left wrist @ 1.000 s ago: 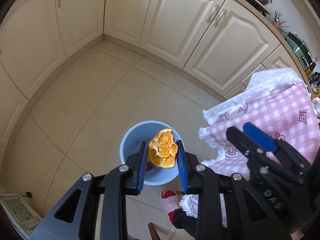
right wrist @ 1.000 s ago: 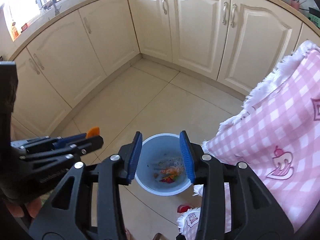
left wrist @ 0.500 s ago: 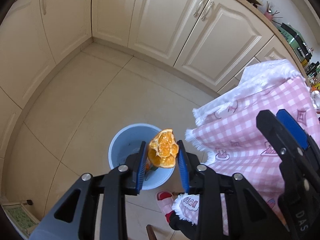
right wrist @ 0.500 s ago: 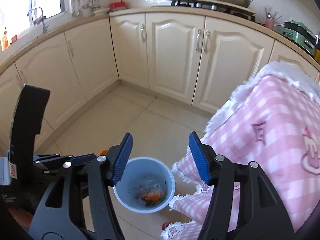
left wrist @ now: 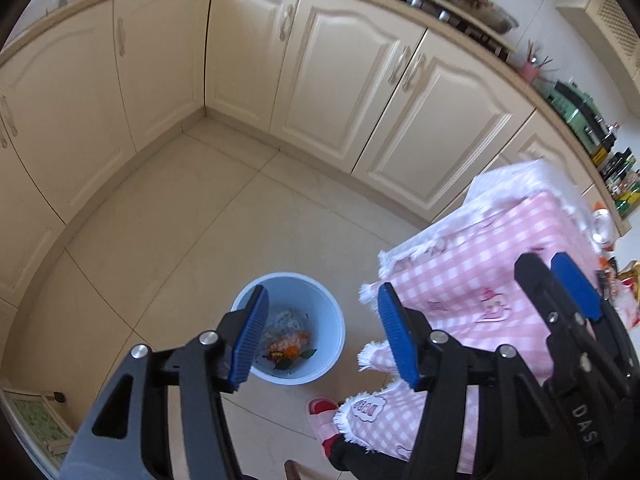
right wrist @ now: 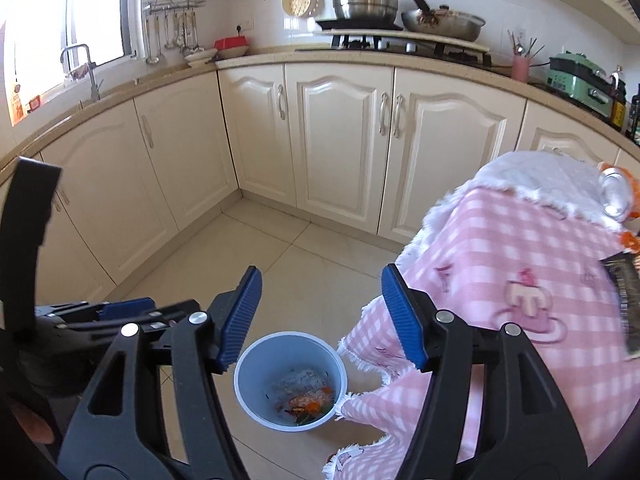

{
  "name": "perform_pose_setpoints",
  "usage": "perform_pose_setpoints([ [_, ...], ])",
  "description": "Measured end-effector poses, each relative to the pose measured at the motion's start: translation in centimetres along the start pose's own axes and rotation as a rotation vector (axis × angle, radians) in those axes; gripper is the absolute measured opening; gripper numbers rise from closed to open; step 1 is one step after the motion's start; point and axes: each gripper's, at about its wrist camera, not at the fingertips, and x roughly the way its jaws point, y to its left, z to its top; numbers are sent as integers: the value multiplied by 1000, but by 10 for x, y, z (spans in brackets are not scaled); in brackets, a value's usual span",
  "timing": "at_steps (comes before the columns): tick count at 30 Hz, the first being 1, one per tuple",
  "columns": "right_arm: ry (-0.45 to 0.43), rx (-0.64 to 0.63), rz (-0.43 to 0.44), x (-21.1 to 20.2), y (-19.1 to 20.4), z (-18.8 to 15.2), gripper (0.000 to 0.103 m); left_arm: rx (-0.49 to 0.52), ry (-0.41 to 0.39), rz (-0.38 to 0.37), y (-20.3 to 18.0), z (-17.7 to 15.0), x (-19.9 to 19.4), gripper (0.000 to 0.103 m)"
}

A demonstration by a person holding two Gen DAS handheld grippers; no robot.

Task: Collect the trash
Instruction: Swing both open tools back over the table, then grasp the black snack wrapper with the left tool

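A light blue bin (left wrist: 334, 322) stands on the tiled floor beside the table, and orange peel (left wrist: 289, 350) and other scraps lie in its bottom. My left gripper (left wrist: 322, 294) hangs above the bin, its jaws opening with nothing between them. The right wrist view shows the same bin (right wrist: 256, 372) with the peel (right wrist: 308, 402) below my right gripper (right wrist: 320, 276). Its jaws are opening too and hold nothing. Each gripper shows at the edge of the other's view.
A pink checked tablecloth (left wrist: 460, 280) hangs over the table to the right of the bin, with a metal can (right wrist: 614, 196) on top. Cream cabinets (right wrist: 344, 140) line the far walls. A pink slipper (left wrist: 320, 408) lies near the bin.
The orange half has left the left gripper's jaws and now lies in the bin. Both grippers have opened wider and risen, so the bin looks smaller.
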Motion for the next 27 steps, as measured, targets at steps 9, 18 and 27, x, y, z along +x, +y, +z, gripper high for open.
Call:
perform_pose_setpoints([
  [9, -92, 62, -26, -85, -38, 6, 66, 70, -134, -63, -55, -11, -88, 62],
  [18, -159, 181, -169, -169, -135, -15, 69, 247, -119, -177, -170, -36, -111, 63],
  [27, -105, 350, -297, -197, -247, -47, 72, 401, 17, -279, -290, -59, -71, 63],
])
